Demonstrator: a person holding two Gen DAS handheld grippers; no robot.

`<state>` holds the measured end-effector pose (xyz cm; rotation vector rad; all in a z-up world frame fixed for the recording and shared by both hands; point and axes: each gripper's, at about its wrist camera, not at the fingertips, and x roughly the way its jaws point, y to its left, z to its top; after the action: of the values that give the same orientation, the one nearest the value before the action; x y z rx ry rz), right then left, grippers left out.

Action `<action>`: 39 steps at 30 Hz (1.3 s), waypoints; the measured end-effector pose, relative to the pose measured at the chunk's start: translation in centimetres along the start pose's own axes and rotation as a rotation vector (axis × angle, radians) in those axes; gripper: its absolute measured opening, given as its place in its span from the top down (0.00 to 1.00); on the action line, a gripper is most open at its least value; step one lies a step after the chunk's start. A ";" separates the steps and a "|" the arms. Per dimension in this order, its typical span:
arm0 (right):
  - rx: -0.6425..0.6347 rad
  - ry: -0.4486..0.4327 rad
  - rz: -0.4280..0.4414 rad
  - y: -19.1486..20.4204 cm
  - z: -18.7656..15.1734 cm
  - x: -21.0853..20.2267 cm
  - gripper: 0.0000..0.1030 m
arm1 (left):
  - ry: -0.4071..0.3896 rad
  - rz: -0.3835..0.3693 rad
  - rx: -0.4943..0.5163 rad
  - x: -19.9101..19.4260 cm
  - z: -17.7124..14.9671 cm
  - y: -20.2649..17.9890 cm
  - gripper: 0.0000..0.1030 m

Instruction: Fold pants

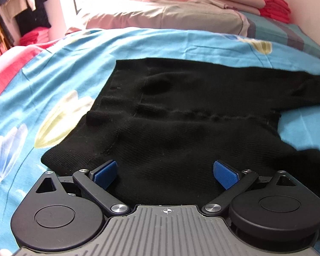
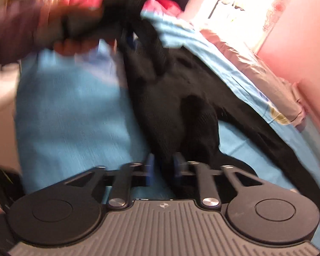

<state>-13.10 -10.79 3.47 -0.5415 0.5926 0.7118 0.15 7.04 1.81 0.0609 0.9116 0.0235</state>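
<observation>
Black pants (image 1: 181, 111) lie spread on the bed, over a blue floral bedsheet (image 1: 74, 68); waistband end toward the left of the left wrist view, one leg trailing off to the right.

Left tool (image 1: 165, 171): jaws wide, blue pads apart, hovering over the near edge of the fabric, nothing between them.

Right tool (image 2: 162, 166): jaws narrow, with a bunch of black fabric from the pants (image 2: 181, 115) sitting between the blue pads, which appear to press on it. View is motion-blurred, so the contact is judged, not certain.

Handling, judged from appearance: ribbed knit, soft and limp, light. No stiffness to hold a crease; it will drape and sag from any pinch point, and stretch if pulled hard. Not slippery, the weave should grip the pads. Not fragile.

Where to take hold: at the edges, the waistband corner and the leg hem, pinching all layers together so the fold carries over evenly. A mid-panel pinch would only gather a ridge.

Writing: no brand, label or legible text visible on the pants or either tool.

Folded pink and red cloth stack (image 1: 266, 4) sits at the far end of the bed.
</observation>
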 end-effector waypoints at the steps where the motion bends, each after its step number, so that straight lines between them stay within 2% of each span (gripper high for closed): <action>1: 0.064 -0.044 0.032 -0.9 0.1 -0.7 0.44 | 0.005 0.011 0.014 0.3 -0.2 -0.1 0.00; 3: 0.167 -0.100 0.014 -3.0 -0.9 -1.9 0.40 | 0.007 0.013 0.011 0.8 -0.5 0.2 0.00; 6: 0.413 -0.109 -0.090 -8.3 -4.4 -3.1 0.41 | -0.006 -0.002 -0.001 0.7 -0.8 0.6 0.00; 9: 0.692 -0.079 -0.290 -14.2 -10.7 -5.1 0.38 | -0.001 0.001 0.027 0.6 -0.8 0.4 0.00; 10: 0.791 -0.024 -0.389 -15.9 -13.1 -5.8 0.38 | 0.011 -0.003 0.030 0.5 -0.7 0.5 0.00; 11: 0.895 0.075 -0.515 -17.7 -15.2 -6.4 0.54 | 0.025 -0.005 0.033 0.2 -0.3 0.4 0.00; 12: 0.952 0.091 -0.560 -19.0 -16.4 -7.5 0.65 | 0.032 -0.006 0.036 -0.4 0.0 0.4 0.00; 13: 1.015 0.054 -0.526 -20.2 -17.0 -9.1 0.59 | 0.027 -0.009 0.037 -1.2 0.3 0.4 0.00; 14: 1.082 0.006 -0.497 -21.3 -17.1 -10.7 0.47 | 0.007 -0.021 0.039 -2.1 0.7 0.5 0.00; 16: 1.106 -0.146 -0.494 -23.1 -16.4 -13.2 0.31 | -0.050 -0.042 0.041 -3.7 1.8 0.4 0.00; 17: 1.101 -0.205 -0.515 -24.2 -15.8 -13.5 0.26 | -0.075 -0.043 0.035 -4.0 2.7 0.2 0.00; 19: 1.144 -0.258 -0.531 -27.5 -15.7 -13.1 0.26 | -0.113 -0.053 0.037 -3.6 4.4 -0.6 0.00; 21: 1.268 -0.271 -0.504 -31.5 -16.4 -10.9 0.29 | -0.111 -0.028 0.032 -1.7 6.3 -1.4 0.00; 23: 1.393 -0.224 -0.493 -35.4 -17.1 -7.6 0.45 | -0.092 0.009 0.025 1.0 8.1 -2.1 0.00; 24: 1.421 -0.197 -0.497 -37.1 -17.4 -6.0 0.47 | -0.071 0.023 0.013 2.5 8.8 -2.2 0.00; 26: 1.475 -0.125 -0.559 -39.8 -18.4 -3.5 0.47 | -0.019 0.039 -0.032 5.3 10.2 -1.9 0.00; 28: 1.541 -0.103 -0.571 -41.5 -19.4 -1.2 0.49 | 0.018 0.038 -0.077 7.5 10.7 -1.3 0.00; 29: 1.571 -0.163 -0.563 -41.6 -19.9 -0.5 0.47 | 0.031 0.041 -0.095 8.5 10.7 -0.9 0.00; 31: 1.574 -0.213 -0.579 -42.1 -20.0 0.3 0.48 | 0.068 0.054 -0.122 10.4 10.4 -0.6 0.00; 33: 1.530 -0.210 -0.618 -42.3 -19.8 1.4 0.75 | 0.023 0.079 -0.080 10.7 9.7 -1.2 0.00; 34: 1.508 -0.173 -0.643 -42.3 -19.5 1.7 0.88 | 0.018 0.092 -0.061 10.8 9.5 -1.4 0.00; 35: 1.497 -0.158 -0.641 -42.1 -19.3 1.2 0.88 | 0.005 0.096 -0.055 10.7 9.3 -1.5 0.00; 37: 1.479 -0.183 -0.670 -41.2 -18.8 -0.3 0.88 | 0.008 0.083 -0.064 10.4 9.2 -1.2 0.00; 39: 1.467 -0.268 -0.712 -40.2 -18.8 -3.3 0.89 | 0.013 0.073 -0.075 10.2 9.2 -0.7 0.00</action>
<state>8.30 -49.76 2.48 0.7004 0.4743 -0.4075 13.64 6.47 -0.67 0.0238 0.9206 0.1258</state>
